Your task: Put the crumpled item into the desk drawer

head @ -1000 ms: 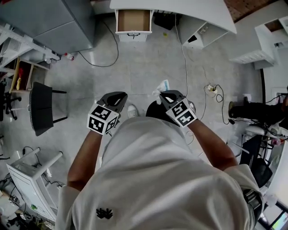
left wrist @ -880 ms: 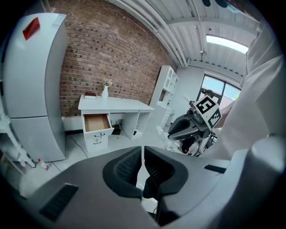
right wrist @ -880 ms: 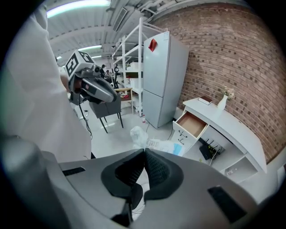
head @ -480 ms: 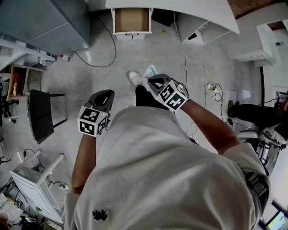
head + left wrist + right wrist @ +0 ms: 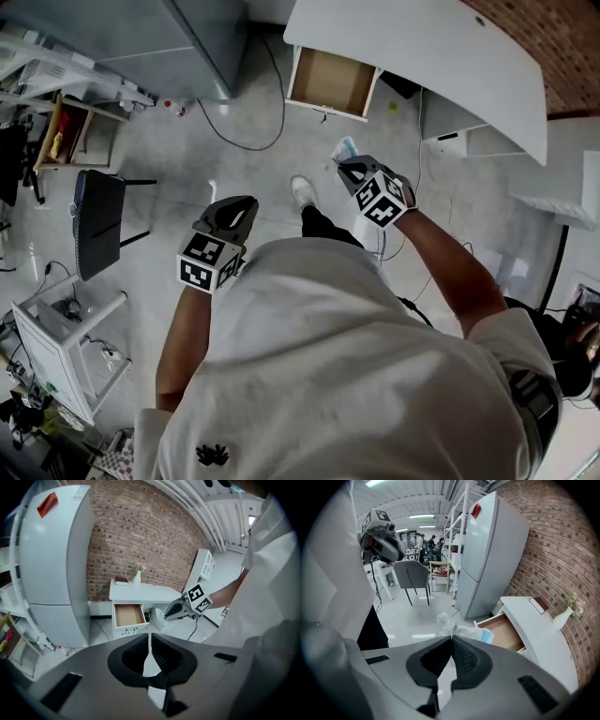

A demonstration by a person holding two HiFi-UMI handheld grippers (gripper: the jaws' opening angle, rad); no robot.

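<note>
A crumpled white and blue wrapper (image 5: 461,629) sticks out past the tips of my right gripper (image 5: 451,638), whose jaws are shut on it. The head view shows the wrapper (image 5: 344,150) in front of the right gripper (image 5: 349,166), held above the floor short of the open desk drawer (image 5: 330,83). The drawer (image 5: 505,632) is pulled out of the white desk (image 5: 441,66) and shows a bare brown bottom. My left gripper (image 5: 239,211) hangs lower left, shut with nothing in it (image 5: 149,637). From the left gripper view I see the drawer (image 5: 129,615) and the wrapper (image 5: 158,619).
A grey fridge (image 5: 141,37) stands left of the desk. A dark chair (image 5: 97,223) and a white stool frame (image 5: 61,347) are at the left. Cables (image 5: 246,122) trail over the grey floor. A white shelf unit (image 5: 469,141) stands under the desk's right side.
The person has stepped toward the desk. The right gripper with the wrapper has moved forward, closer to the open drawer. The left gripper stays low at the person's left side.
</note>
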